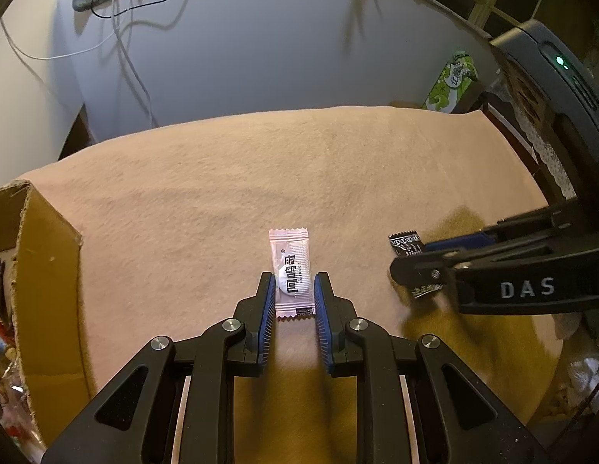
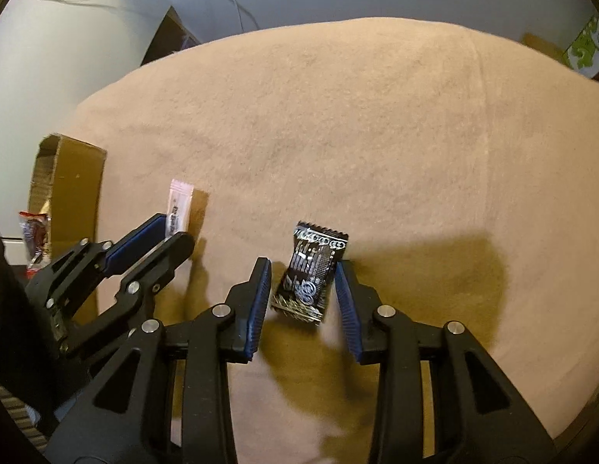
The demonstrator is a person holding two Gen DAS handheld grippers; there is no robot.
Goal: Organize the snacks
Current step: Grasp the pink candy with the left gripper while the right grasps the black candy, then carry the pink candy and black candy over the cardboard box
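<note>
My left gripper (image 1: 293,284) is shut on a pink-white snack packet (image 1: 290,266), which sticks out past the blue pads above the tan cloth (image 1: 260,178). The right wrist view shows this packet (image 2: 178,208) in that gripper (image 2: 173,230) at the left. My right gripper (image 2: 302,272) stands open around a black snack packet (image 2: 309,270). The packet is tilted and slightly blurred, with a gap to the left pad. In the left wrist view the black packet (image 1: 404,244) shows behind the right gripper (image 1: 413,266).
An open cardboard box (image 1: 48,270) with several snacks inside stands at the cloth's left edge, also seen as the box (image 2: 73,193). A green tissue pack (image 1: 450,81) sits at the far right. Cables (image 1: 125,38) hang on the wall behind.
</note>
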